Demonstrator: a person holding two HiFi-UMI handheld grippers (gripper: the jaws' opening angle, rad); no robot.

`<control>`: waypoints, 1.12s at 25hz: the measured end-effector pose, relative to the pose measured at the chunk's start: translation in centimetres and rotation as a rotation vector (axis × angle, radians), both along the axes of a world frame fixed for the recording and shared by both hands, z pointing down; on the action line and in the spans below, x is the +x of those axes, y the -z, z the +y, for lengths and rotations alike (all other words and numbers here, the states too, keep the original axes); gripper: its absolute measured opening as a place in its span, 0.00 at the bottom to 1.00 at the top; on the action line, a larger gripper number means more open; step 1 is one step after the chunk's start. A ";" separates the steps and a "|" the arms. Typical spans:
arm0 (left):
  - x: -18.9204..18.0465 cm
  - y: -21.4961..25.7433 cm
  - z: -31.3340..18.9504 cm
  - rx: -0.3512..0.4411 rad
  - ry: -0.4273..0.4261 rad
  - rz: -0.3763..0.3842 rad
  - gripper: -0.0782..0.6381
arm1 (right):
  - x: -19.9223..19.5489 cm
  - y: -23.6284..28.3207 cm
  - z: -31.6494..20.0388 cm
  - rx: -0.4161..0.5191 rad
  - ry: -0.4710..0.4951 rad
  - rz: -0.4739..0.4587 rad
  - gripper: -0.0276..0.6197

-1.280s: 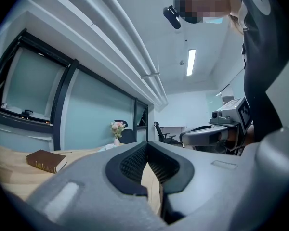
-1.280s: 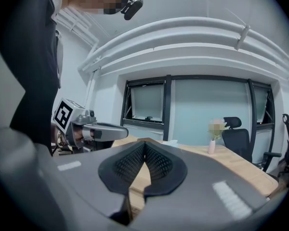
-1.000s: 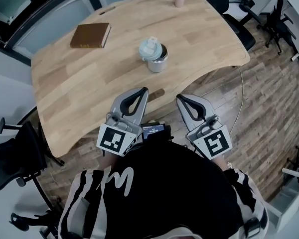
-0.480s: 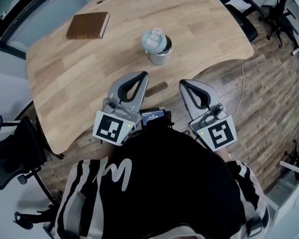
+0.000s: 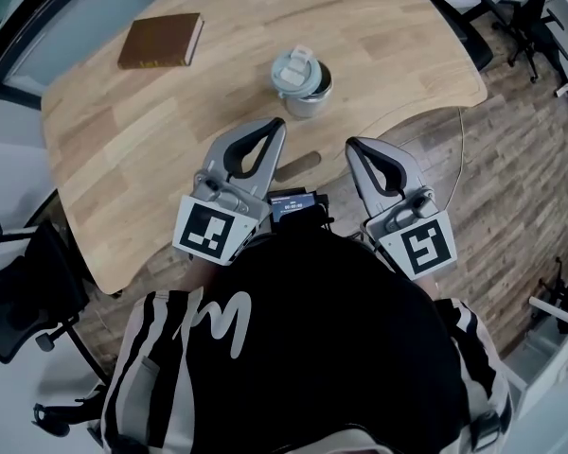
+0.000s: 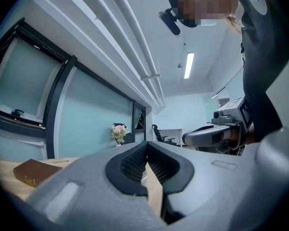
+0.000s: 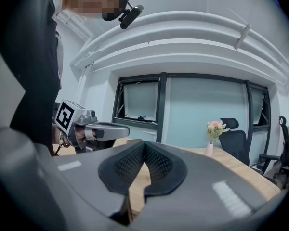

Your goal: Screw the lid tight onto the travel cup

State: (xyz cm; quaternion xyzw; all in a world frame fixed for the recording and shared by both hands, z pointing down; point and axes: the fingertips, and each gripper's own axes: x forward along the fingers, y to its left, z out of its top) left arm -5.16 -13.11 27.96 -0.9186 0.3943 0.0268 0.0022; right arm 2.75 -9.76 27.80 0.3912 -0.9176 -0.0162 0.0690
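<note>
With the left claw (image 5: 278, 124) and right claw (image 5: 351, 146) both pressed together, empty, at the table's (image 5: 151, 149) near edge, the lidded travel cup (image 5: 304, 85) stood beyond, untouched; reaching and spreading probably came next.

The head view looks steeply down from high above the wooden desk (image 5: 151, 149). Each gripper view sits low, close behind its own jaws, tilted upward across the desk. Both share the flower vase (image 6: 118, 133); the head and left gripper views share the brown book (image 5: 161, 42).
</note>
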 end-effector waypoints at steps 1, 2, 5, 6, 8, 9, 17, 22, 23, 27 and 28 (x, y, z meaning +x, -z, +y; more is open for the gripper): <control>0.0 0.0 -0.3 -0.003 -0.001 0.001 0.11 | 0.0 0.0 -0.2 -0.002 -0.002 0.000 0.04; 0.0 -0.1 -0.6 -0.008 -0.004 0.001 0.11 | 0.0 -0.1 -0.4 -0.003 -0.005 0.000 0.04; 0.0 -0.5 -1.0 -0.015 -0.016 -0.006 0.11 | 0.0 -0.2 -1.1 -0.002 -0.015 0.002 0.04; 0.0 -0.7 -1.2 -0.014 -0.019 -0.006 0.11 | -0.1 -0.3 -1.2 0.000 -0.017 0.003 0.04; -0.2 -1.1 -1.4 -0.015 -0.022 -0.005 0.11 | -0.4 -0.5 -1.6 0.002 -0.016 0.003 0.04; -0.4 -1.4 -1.6 -0.021 -0.022 -0.006 0.11 | -0.7 -0.6 -1.8 0.000 -0.015 0.002 0.04; -0.9 -3.7 -2.4 -0.070 -0.027 -0.042 0.11 | -1.0 -1.9 -2.6 -0.030 -0.004 0.006 0.04; -1.0 -4.2 -3.4 -0.065 -0.004 -0.047 0.11 | -0.9 -1.9 -3.6 -0.029 0.014 -0.003 0.05; -1.0 -4.2 -3.7 -0.064 0.001 -0.050 0.11 | -0.8 -1.9 -4.0 -0.024 0.020 -0.003 0.05; -1.3 -4.8 -4.7 -0.070 0.021 -0.066 0.11 | -0.8 -2.1 -5.5 -0.017 0.046 -0.011 0.04; -1.4 -4.9 -4.9 -0.073 0.025 -0.071 0.11 | -1.0 -2.2 -5.9 -0.018 0.052 -0.012 0.04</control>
